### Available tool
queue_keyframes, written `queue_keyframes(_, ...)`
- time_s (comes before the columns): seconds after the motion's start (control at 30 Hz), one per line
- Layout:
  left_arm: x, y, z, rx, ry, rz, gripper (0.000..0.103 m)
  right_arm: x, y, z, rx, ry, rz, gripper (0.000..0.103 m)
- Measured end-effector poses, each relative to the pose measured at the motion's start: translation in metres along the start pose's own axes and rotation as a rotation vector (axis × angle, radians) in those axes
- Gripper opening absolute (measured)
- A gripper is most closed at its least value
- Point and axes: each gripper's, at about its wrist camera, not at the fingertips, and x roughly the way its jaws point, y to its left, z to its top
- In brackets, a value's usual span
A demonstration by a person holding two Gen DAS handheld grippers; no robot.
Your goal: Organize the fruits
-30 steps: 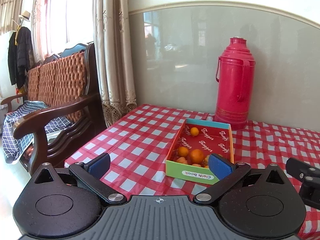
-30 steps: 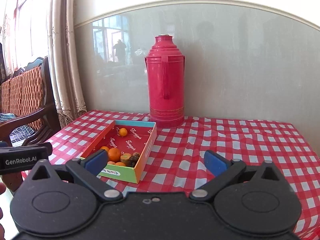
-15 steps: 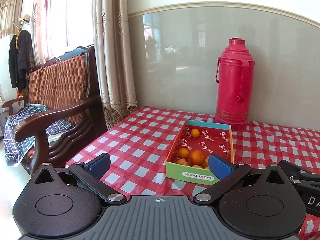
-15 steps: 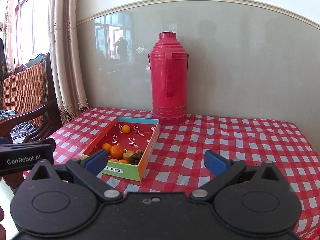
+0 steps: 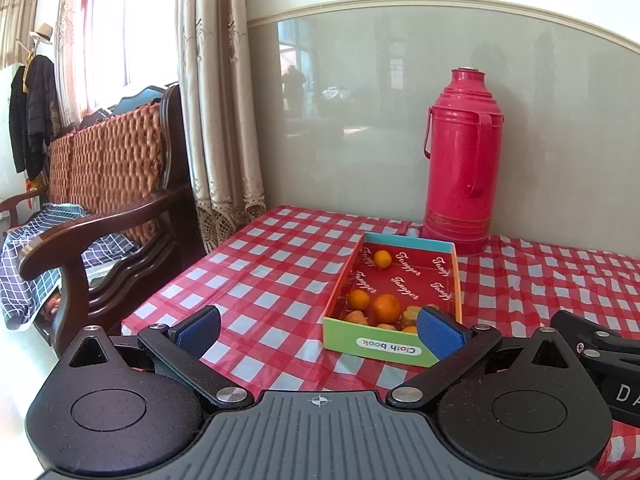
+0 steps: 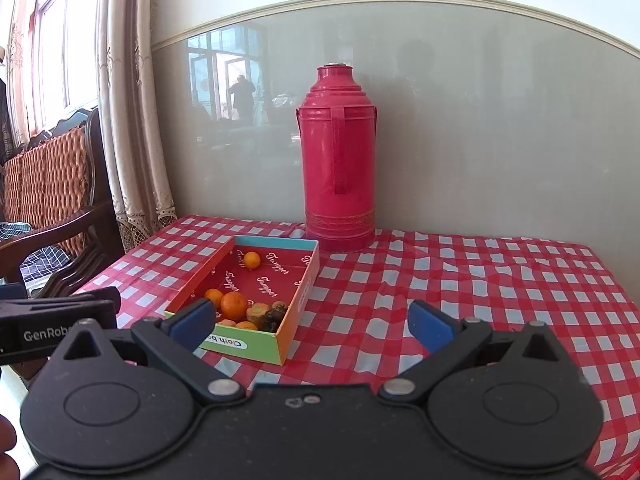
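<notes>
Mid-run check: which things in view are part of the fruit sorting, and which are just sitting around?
Part of the job:
- box marked "Cloth book"
- lone small orange at its far end
- clustered fruits at its near end
- left gripper and right gripper, both open and empty

Just lying about:
- red thermos behind the box
- checked tablecloth
- wooden chair
- curtain

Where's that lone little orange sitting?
The lone orange lies at the box's far end, nearest the red thermos, apart from the fruit pile.
</notes>
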Motion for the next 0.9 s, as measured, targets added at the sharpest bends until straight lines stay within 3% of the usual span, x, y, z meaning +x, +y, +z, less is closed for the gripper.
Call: queue_keyframes(0.9,-0.0021,-0.0040,0.0002,0.002,-0.008,-0.009,0.103,0.0001,0.0003,-0.0017,0.005,0.005,-0.004,0.097)
